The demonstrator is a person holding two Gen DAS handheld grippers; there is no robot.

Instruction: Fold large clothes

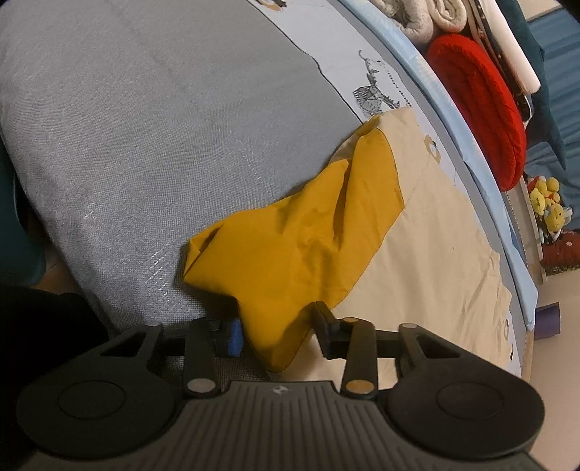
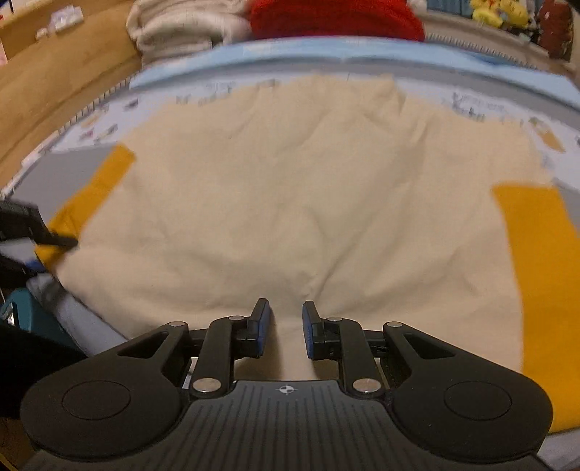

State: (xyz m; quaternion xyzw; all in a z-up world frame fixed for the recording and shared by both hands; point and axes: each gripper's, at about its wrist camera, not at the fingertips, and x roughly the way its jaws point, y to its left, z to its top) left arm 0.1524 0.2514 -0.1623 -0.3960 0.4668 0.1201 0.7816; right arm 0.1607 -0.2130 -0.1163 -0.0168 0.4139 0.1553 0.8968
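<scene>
A cream shirt [image 2: 290, 188] with mustard-yellow sleeves lies spread on the bed. Its left sleeve [image 1: 301, 235] is bunched and raised off the grey cover, and its end hangs between the fingers of my left gripper [image 1: 279, 326], which is shut on it. In the right wrist view that gripper [image 2: 54, 239] shows at the left edge, holding the yellow sleeve [image 2: 94, 188]. My right gripper [image 2: 286, 319] is at the shirt's near edge. A ridge of cream cloth fills the narrow gap between its blue pads, and creases run toward it. The other yellow sleeve [image 2: 543, 290] lies flat at the right.
The grey bed cover [image 1: 145, 126] stretches to the left of the shirt. Beyond the bed's pale blue edge [image 1: 449, 119] lie a red folded textile [image 1: 478, 108], rolled white towels [image 1: 427, 14] and yellow plush toys [image 1: 547, 203]. A brown surface [image 2: 54, 72] shows at the far left.
</scene>
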